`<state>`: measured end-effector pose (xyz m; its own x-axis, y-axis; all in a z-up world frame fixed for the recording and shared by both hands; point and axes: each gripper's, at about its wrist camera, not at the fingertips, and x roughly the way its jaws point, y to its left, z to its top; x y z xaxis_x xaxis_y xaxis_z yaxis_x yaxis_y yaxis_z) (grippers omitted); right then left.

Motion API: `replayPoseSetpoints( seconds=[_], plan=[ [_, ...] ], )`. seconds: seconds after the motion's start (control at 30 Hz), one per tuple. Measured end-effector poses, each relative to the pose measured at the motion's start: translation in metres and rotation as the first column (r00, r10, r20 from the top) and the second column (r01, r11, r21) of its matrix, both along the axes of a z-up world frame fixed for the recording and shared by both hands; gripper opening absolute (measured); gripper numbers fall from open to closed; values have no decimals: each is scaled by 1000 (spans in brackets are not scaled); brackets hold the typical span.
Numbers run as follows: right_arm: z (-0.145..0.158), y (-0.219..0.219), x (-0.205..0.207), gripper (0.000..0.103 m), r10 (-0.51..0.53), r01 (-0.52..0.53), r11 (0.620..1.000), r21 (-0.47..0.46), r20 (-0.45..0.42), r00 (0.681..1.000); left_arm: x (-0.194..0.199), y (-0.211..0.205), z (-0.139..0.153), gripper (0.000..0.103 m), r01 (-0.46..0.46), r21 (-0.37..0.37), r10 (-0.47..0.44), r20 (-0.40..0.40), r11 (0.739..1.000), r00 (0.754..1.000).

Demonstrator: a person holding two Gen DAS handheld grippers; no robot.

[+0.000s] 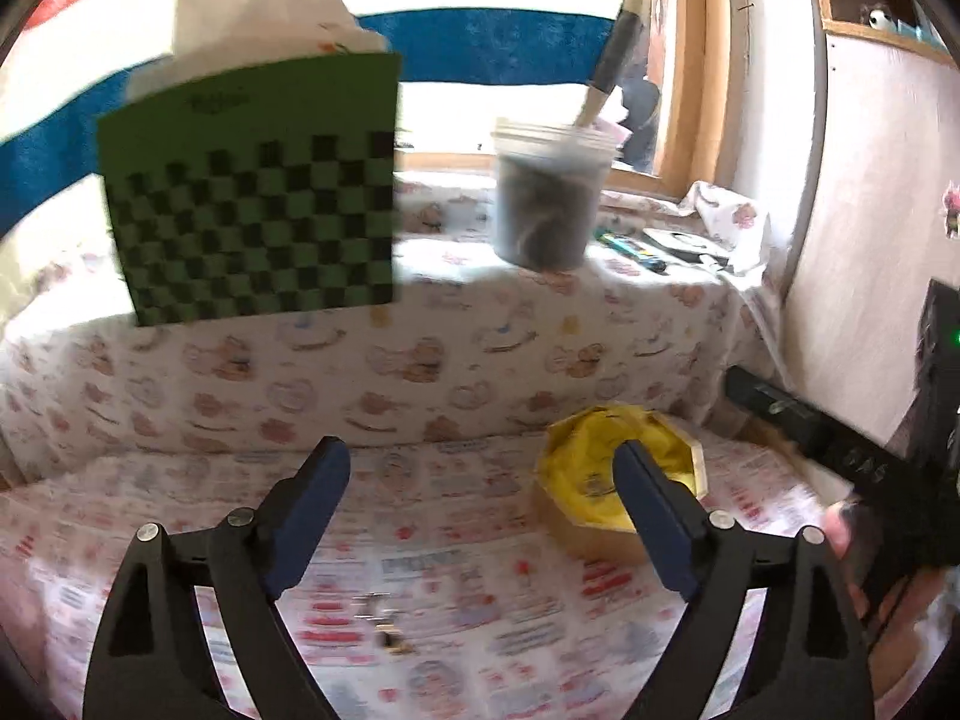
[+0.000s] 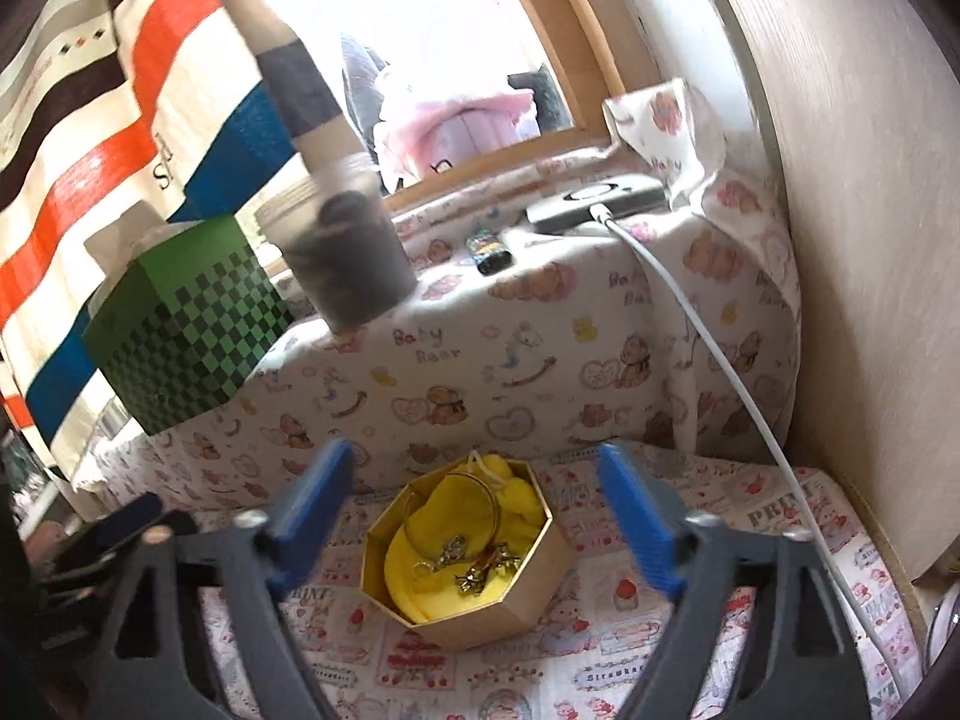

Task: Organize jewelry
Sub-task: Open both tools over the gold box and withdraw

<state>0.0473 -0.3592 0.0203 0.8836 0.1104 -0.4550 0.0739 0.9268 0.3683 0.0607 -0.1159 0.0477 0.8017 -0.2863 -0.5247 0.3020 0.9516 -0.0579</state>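
A tan hexagonal box (image 2: 510,606) lined with yellow cloth stands on the printed cloth. It holds a gold bangle (image 2: 453,501) and several small gold jewelry pieces (image 2: 480,564). My right gripper (image 2: 474,498) is open and empty, hovering just above and in front of the box. In the left wrist view the box (image 1: 600,525) sits to the right, partly behind my right finger (image 1: 654,516). My left gripper (image 1: 480,492) is open and empty. A small gold jewelry piece (image 1: 384,624) lies on the cloth below and between its fingers.
A raised ledge covered in teddy-bear cloth (image 2: 480,360) runs behind the box. On it stand a green checkered box (image 1: 252,198), a clear jar of dark contents (image 1: 546,198), and a device with a white cable (image 2: 708,348). A wall panel (image 2: 870,240) closes the right side.
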Motion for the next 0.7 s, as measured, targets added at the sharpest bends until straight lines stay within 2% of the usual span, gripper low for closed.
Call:
replayPoseSetpoints(
  seconds=[0.1,0.23,0.33,0.43,0.57,0.7],
  plan=[
    [-1,6,-2,98,-6,6,1000,-8,7,1000,-8,15,-2,93,-49,59,45,57,997,997],
    [0,14,-8,103,-44,47,997,-64,45,998,-18,32,-11,102,-67,63,61,85,996,994],
    [-4,22,-7,103,-54,59,992,-115,46,997,-27,38,-21,103,-39,65,33,99,997,995],
    [-11,29,-3,103,-67,70,983,-172,24,997,-33,41,-33,103,-62,94,50,126,994,991],
    [-14,41,-5,103,-48,54,975,-216,33,998,-32,48,-41,103,-78,76,67,131,994,989],
    [-16,53,-8,103,-24,34,967,-252,44,999,-33,61,-44,103,-124,28,119,156,992,981]
  ],
)
